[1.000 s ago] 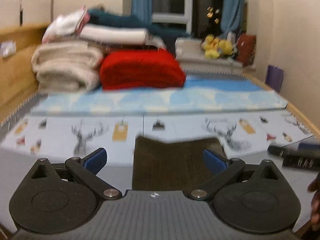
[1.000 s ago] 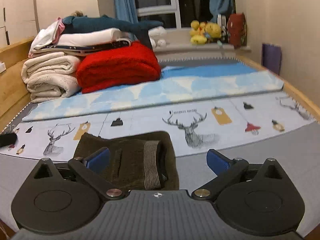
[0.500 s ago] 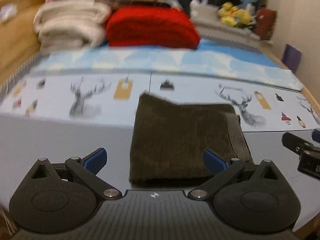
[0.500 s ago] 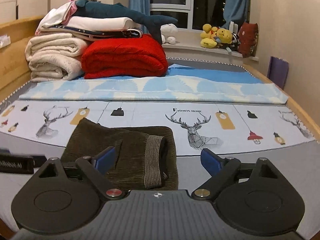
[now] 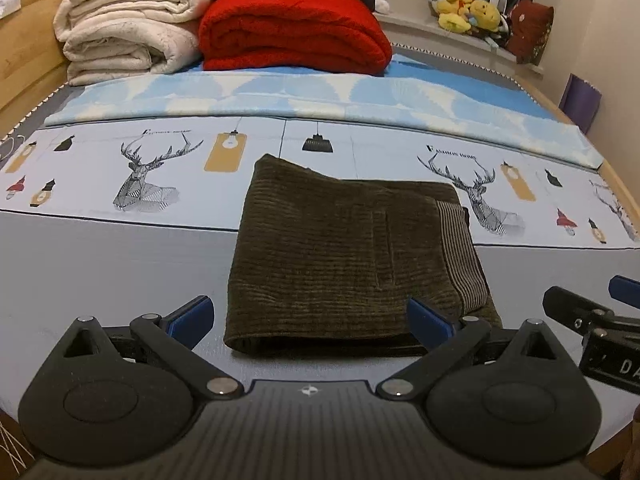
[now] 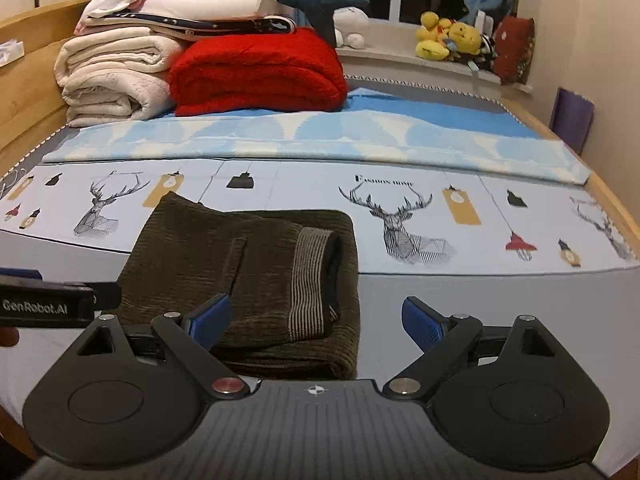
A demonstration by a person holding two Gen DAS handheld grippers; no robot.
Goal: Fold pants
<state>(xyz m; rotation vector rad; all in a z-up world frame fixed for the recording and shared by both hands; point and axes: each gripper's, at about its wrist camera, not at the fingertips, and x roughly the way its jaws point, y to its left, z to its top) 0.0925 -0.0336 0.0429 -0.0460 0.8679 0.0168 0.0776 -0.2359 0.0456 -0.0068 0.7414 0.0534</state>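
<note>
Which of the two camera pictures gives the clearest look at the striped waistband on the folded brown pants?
The right wrist view: the striped waistband faces the camera on top of the folded pants. In the left wrist view the same band sits along the right edge, seen at a narrower slant.

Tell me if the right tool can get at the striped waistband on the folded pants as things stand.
Probably yes. The right tool is open and empty, the striped waistband lies exposed on top of the folded pants, just ahead of its left finger, with nothing between them.

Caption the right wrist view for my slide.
Open right tool hovers over folded brown corduroy pants on a deer-print bedsheet.
</note>
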